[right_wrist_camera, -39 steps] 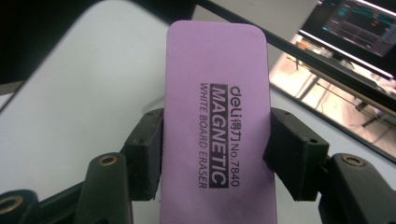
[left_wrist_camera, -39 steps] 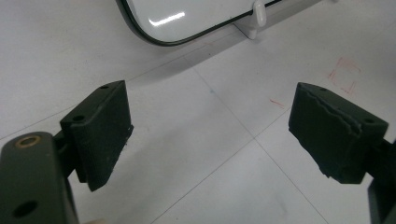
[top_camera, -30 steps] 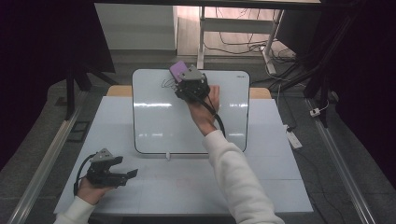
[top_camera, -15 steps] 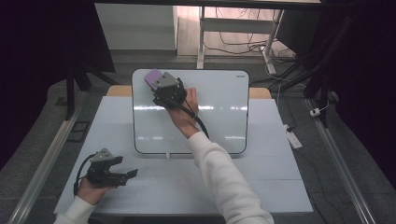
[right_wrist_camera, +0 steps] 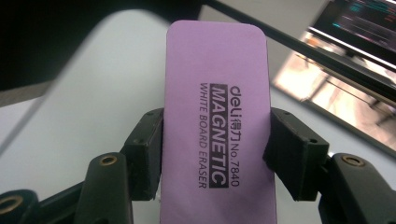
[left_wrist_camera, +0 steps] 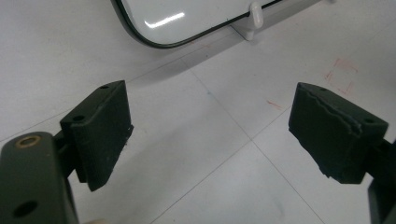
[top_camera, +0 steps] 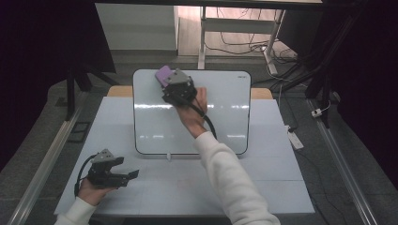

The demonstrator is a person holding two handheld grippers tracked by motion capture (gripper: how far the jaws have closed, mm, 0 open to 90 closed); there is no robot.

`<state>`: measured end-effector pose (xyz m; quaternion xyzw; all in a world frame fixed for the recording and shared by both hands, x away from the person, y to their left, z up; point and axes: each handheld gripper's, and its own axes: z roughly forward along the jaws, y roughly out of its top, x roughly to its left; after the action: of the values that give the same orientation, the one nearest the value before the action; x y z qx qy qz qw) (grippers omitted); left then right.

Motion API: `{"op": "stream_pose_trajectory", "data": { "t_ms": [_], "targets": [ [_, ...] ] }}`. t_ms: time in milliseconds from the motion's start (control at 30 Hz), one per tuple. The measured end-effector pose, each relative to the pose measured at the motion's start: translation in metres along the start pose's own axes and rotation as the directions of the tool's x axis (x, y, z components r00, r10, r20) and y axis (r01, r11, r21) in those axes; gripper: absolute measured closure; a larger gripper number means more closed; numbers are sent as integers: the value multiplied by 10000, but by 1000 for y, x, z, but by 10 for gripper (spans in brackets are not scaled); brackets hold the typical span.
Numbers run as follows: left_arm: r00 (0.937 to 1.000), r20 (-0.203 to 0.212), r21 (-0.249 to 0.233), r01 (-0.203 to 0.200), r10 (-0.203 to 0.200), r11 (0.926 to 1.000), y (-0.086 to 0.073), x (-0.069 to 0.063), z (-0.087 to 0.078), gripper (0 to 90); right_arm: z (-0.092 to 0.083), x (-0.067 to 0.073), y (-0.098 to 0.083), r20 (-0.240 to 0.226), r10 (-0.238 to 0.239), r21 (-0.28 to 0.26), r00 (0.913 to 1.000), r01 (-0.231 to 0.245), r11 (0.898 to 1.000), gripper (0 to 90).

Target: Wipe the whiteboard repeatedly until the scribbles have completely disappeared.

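Right gripper [top_camera: 165, 80] up at the far left corner of the whiteboard [top_camera: 225, 117], clamped on a purple eraser [top_camera: 164, 74]; pads pressing both long edges, eraser sticking out past the fingertips. In the right gripper view same eraser [right_wrist_camera: 217, 116] squeezed between the two black pads [right_wrist_camera: 149, 149], printed side up, reads "deli MAGNETIC WHITE BOARD ERASER No.7840". Sits over the board's top-left area, face looks flat to the board, contact not clear from the high view. Right hand [top_camera: 192, 115] and white sleeve [top_camera: 234, 183] stretched across the board from the near side, cable trailing down along the wrist.

Left gripper [top_camera: 133, 174] low on the near left of the table [top_camera: 281, 187], well apart from the board, held in the left hand [top_camera: 89, 190]. Fingers wide, nothing between them; left gripper view shows both pads [left_wrist_camera: 105, 130] spread with bare white tabletop in the gap, faint red marks on the table [left_wrist_camera: 341, 77] off to one side. Rounded near corner of the whiteboard [left_wrist_camera: 187, 18] and a small white clip [left_wrist_camera: 254, 14] on its edge just ahead of that gripper.

Board surface clean and glossy, light reflections across it
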<state>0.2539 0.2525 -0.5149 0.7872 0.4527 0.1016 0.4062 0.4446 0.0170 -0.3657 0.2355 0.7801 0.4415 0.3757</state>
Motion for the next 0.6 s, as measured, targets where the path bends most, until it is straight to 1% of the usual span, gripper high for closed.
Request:
{"op": "stream_pose_trajectory", "data": {
  "t_ms": [33, 67, 133, 167, 233, 267, 300, 333, 367, 400, 433, 500, 533, 567, 600],
  "targets": [
    [10000, -4, -7, 1, -1, 10000, 0, 0, 0, 143, 5, 11, 1, -270, -245, -69, 9993, 244, 9997, 404],
    [10000, -3, -4, 8, -8, 10000, 0, 0, 0, 143, 8, 19, 2, -513, -440, -93, 9977, 436, 9990, 404],
    [10000, -21, -11, 17, -18, 10000, 0, 0, -1, 143, 12, 29, 4, -651, -688, -130, 9955, 681, 9976, 404],
    [10000, -18, -10, 22, -22, 10000, -1, 1, -1, 144, 13, 30, 5, -642, -767, -115, 9950, 761, 9970, 404],
    [10000, -19, 3, 22, -22, 10000, -1, 1, 0, 143, 13, 24, 6, -829, -362, -148, 9959, 351, 9993, 404],
    [10000, -23, -1, 17, -17, 10000, -1, 0, -1, 143, 12, 21, 6, -689, -360, -160, 9970, 350, 9993, 404],
    [10000, -32, -14, 15, -15, 10000, -1, 0, -1, 143, 10, 18, 7, -424, -411, -174, 9983, 404, 9990, 403],
    [10000, -32, -25, 24, -24, 10000, -1, 0, -1, 143, 8, 13, 7, -217, -352, -185, 9991, 348, 9992, 404],
    [10000, -32, -29, 30, -30, 10000, -1, 0, -1, 143, 5, 5, 7, 90, -115, -172, 9999, 117, 9998, 403],
    [10000, -36, -29, 24, -24, 10000, -1, 0, -1, 143, 3, 0, 7, 272, 36, -213, 9996, -30, 9998, 403],
    [10000, -39, -25, 16, -16, 10000, -1, 0, -1, 143, 0, -10, 6, 428, 401, -295, 9983, -389, 9988, 403],
    [10000, -19, -30, -9, 9, 10000, -1, 0, -1, 143, -2, -20, 5, 435, 922, -409, 9948, -904, 9951, 404],
    [10000, -14, -16, -16, 16, 10000, 0, 0, -1, 143, -2, -22, 5, 336, 1056, -443, 9938, -1041, 9936, 403],
    [10000, -8, -4, -23, 23, 10000, 0, 0, -1, 143, 0, -20, 6, 380, 898, -457, 9952, -881, 9951, 404],
    [10000, -16, 2, -17, 17, 10000, 0, 0, 0, 143, 1, -17, 6, 300, 712, -457, 9970, -698, 9965, 403]
  ]
}}
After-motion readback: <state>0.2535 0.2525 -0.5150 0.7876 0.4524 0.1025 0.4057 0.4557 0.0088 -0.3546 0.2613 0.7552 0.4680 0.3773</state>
